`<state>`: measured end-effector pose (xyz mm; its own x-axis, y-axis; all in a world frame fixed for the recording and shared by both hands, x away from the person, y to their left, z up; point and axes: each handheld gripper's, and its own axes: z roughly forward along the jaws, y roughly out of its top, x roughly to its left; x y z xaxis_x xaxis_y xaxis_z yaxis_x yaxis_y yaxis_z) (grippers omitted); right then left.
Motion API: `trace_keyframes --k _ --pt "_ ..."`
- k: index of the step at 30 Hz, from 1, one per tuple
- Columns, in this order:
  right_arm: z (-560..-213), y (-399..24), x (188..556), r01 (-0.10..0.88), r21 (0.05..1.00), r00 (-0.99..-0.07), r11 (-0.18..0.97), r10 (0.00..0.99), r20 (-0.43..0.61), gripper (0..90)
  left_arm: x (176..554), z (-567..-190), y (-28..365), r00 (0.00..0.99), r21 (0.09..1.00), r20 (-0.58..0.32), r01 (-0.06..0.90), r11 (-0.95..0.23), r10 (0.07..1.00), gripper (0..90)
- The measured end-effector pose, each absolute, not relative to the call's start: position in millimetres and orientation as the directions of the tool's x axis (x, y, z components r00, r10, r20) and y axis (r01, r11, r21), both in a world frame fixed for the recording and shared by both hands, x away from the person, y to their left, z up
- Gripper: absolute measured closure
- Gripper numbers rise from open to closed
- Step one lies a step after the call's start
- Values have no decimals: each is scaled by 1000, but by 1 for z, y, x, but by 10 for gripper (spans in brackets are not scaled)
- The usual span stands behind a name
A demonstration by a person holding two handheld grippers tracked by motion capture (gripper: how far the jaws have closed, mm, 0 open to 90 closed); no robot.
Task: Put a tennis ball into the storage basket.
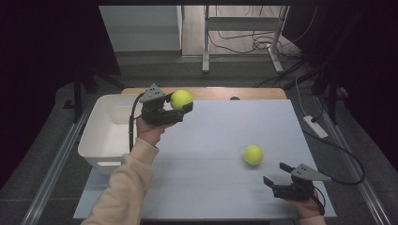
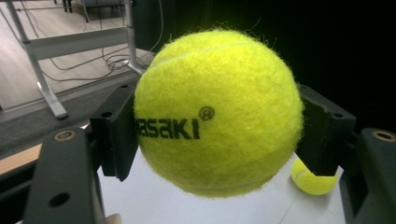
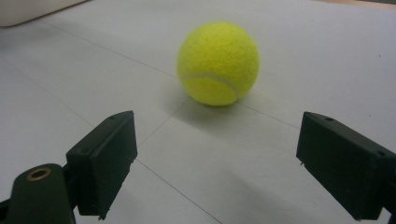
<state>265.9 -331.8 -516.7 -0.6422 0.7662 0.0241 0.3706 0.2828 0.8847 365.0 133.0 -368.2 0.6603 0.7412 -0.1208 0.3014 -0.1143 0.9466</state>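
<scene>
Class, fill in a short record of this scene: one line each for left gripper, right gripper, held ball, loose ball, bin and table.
left gripper: shut on held ball, raised beside the bin
right gripper: open, low near the table's front right
held ball: yellow-green, black lettering, clamped between the pads
loose ball: on the table, ahead of the right gripper
bin: white, at the table's left
table: pale top

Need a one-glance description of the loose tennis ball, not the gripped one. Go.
Start at the white table with the white bin at its left edge. Toward the right front of the table, just ahead of the open right gripper, a yellow-green tennis ball lies on the surface. Unlike the other ball, clamped in the left gripper above the table, it rests free, nothing touching it.
</scene>
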Motion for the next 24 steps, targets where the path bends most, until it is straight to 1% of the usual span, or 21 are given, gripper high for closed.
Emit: trace_keyframes --k 24 --pt "-517 -332 266 372 884 -639 282 769 24 123 368 -364 152 617 949 -113 298 -99 779 265"
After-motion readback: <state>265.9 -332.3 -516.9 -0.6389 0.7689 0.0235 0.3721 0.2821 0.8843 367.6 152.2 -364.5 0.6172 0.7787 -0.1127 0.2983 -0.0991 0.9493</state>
